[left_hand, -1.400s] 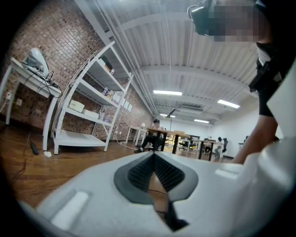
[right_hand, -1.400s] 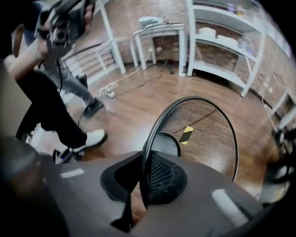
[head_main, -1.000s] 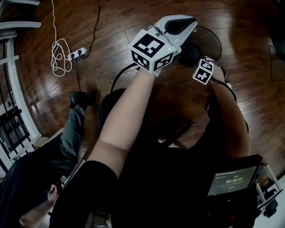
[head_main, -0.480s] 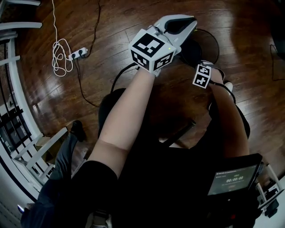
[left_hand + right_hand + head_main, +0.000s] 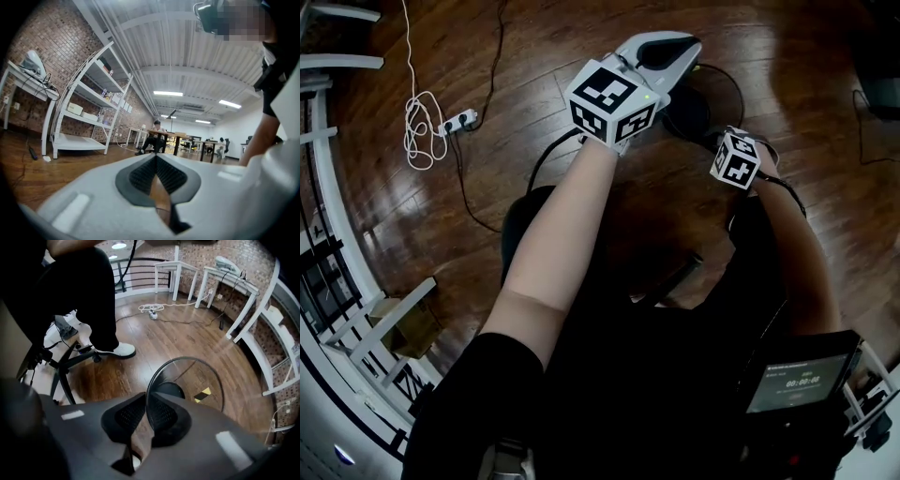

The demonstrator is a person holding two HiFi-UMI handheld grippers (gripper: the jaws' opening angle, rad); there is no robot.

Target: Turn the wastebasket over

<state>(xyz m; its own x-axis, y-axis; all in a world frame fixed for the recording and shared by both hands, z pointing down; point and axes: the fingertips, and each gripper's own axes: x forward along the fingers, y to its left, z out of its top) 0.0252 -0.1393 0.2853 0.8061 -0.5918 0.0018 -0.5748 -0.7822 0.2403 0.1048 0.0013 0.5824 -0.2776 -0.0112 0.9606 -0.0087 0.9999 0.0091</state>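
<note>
The wastebasket [image 5: 169,389] is black with a thin wire rim [image 5: 220,390] and stands upright on the wood floor, mouth up. In the head view its dark body [image 5: 689,111] shows beyond my hands. My right gripper [image 5: 145,401] points steeply down over the near edge of the rim. Its jaws are opening, and the wire runs between them along the right pad with floor showing in the gap. Its marker cube [image 5: 736,157] hides the jaws from above. My left gripper [image 5: 680,47] is white, held level above the basket, shut and holding nothing [image 5: 156,157].
A power strip [image 5: 457,118] with a coiled white cable [image 5: 417,127] lies on the floor at the left. White shelving [image 5: 328,234] lines the left edge. A chair base [image 5: 65,362], a white shoe [image 5: 117,351] and a yellow-black floor mark [image 5: 202,394] are near the basket.
The right gripper's marker cube has risen and turned over the basket's rim. The left gripper has lifted a little. A person's leg and shoe at the left have gone from view.
</note>
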